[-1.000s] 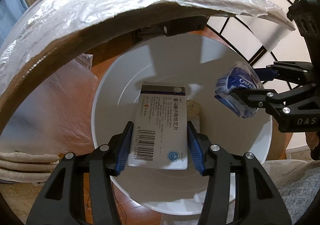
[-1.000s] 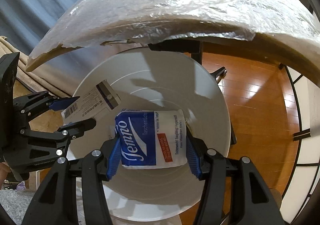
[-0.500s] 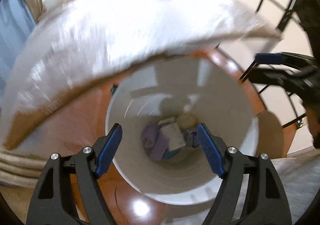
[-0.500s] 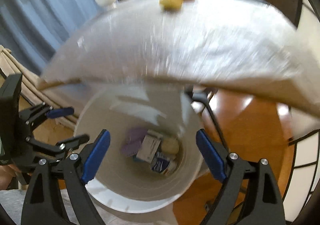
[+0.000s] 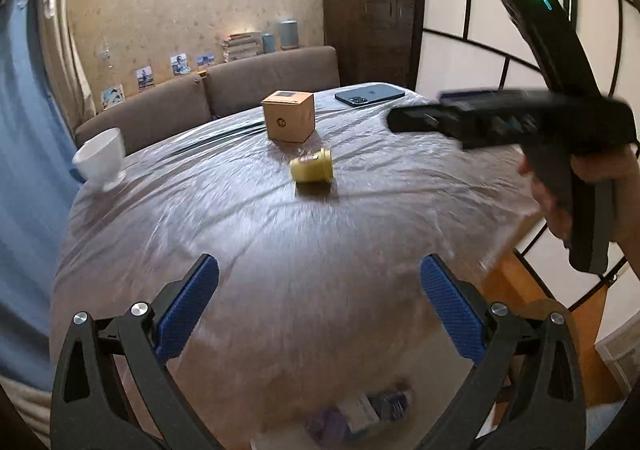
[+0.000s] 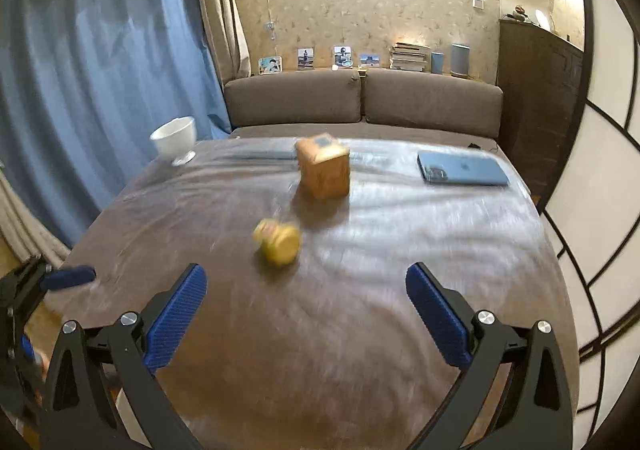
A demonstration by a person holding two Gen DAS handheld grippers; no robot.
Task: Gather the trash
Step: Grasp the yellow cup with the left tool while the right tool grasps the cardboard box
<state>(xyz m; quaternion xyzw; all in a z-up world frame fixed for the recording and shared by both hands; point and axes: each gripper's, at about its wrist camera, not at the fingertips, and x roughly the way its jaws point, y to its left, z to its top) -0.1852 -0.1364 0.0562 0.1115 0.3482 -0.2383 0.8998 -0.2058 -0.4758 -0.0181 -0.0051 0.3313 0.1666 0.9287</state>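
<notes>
left gripper (image 5: 319, 306) and right gripper (image 6: 306, 306) fingers just spread wide, nothing between; yellow container (image 6: 279, 242) on its side on counter (image 6: 360, 330), well ahead of fingers.

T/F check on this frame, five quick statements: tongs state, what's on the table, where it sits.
1. Both tongs, left and right, are open and empty. True.
2. The yellow container stands upright. False: it lies on its side.
3. The cardboard box sits farther from the tongs than the yellow container. True.
4. The blue phone rests on top of the cardboard box. False: it lies flat on the table, apart from the box.
5. The white cup lies tipped over at mid-table. False: it stands upright near a far corner.
</notes>
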